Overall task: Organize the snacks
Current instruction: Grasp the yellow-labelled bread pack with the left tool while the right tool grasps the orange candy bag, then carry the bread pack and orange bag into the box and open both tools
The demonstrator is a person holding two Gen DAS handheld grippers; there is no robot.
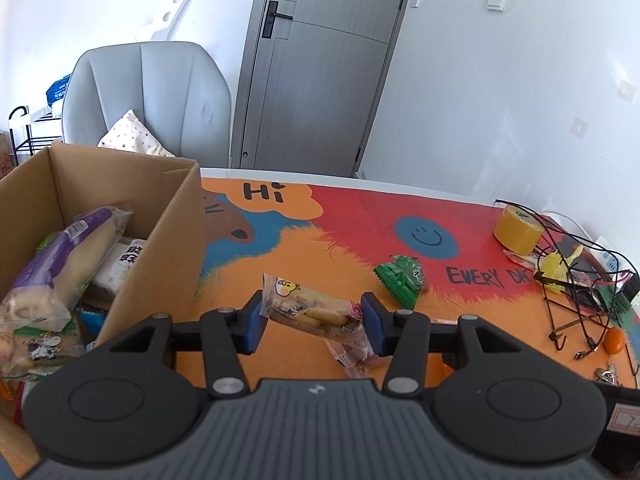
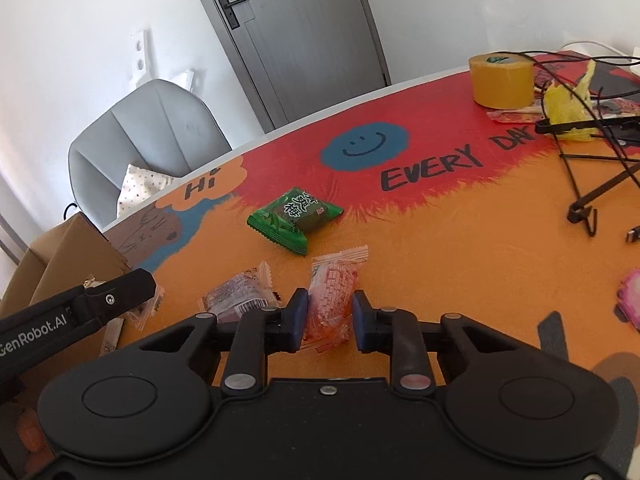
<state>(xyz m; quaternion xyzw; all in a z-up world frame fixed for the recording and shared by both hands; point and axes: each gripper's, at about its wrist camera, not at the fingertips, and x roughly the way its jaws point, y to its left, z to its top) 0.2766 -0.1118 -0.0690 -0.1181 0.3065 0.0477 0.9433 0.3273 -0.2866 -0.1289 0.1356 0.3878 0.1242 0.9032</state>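
Cardboard box (image 1: 120, 216): its left side ran off my left wrist view's edge; the packets low inside were buried under the ones on top.
Small clear wrapper (image 1: 352, 354): I saw it half covered by the snack pack (image 1: 316, 312) between my left gripper's (image 1: 316, 318) pads.
Reddish packet (image 2: 238, 298): its near end sat hidden behind my right gripper's (image 2: 330, 316) left finger.
Pink item (image 2: 630, 296): cut off at the right edge, far right of my right gripper; I couldn't identify it.
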